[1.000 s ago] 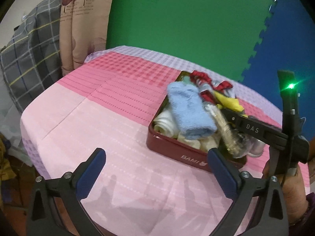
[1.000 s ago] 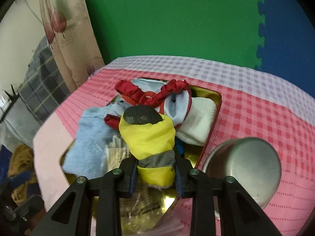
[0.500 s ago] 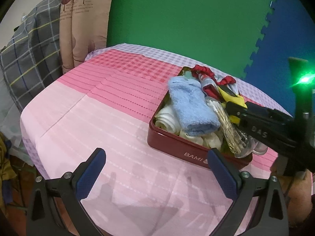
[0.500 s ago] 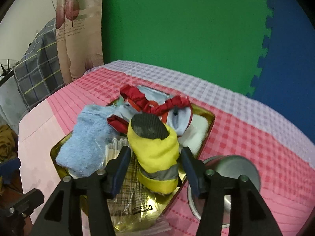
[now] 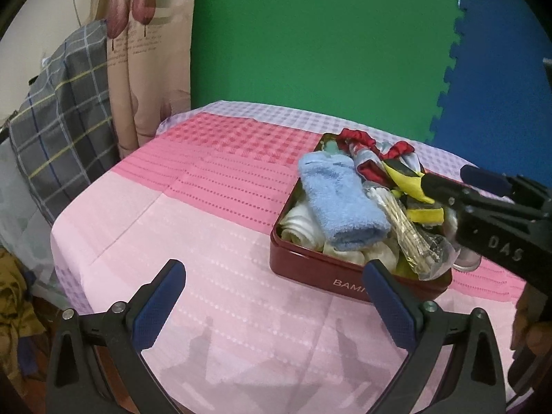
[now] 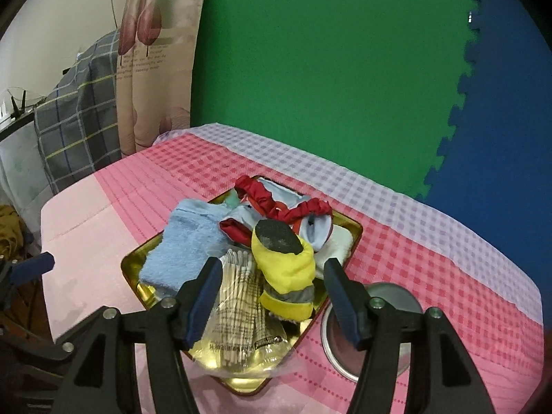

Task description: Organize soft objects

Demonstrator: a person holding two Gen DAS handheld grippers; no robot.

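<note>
A dark red tin with a gold inside stands on the pink cloth and holds soft things. In it lie a rolled light blue towel, a yellow and grey baby shoe, red-trimmed pale booties, white cloths and a clear bag of cotton swabs. My right gripper is open, its jaws on either side of the yellow shoe and apart from it. My left gripper is open and empty over the cloth, left of and nearer than the tin.
A steel bowl stands right of the tin. The table cloth ends at a rounded left edge. A plaid cushion and a curtain are at the left. Green and blue foam mats form the back wall.
My right gripper has opened, let go of the yellow shoe and drawn back; the shoe stays in the tin. The left view has shifted slightly, the tin sitting farther right.
</note>
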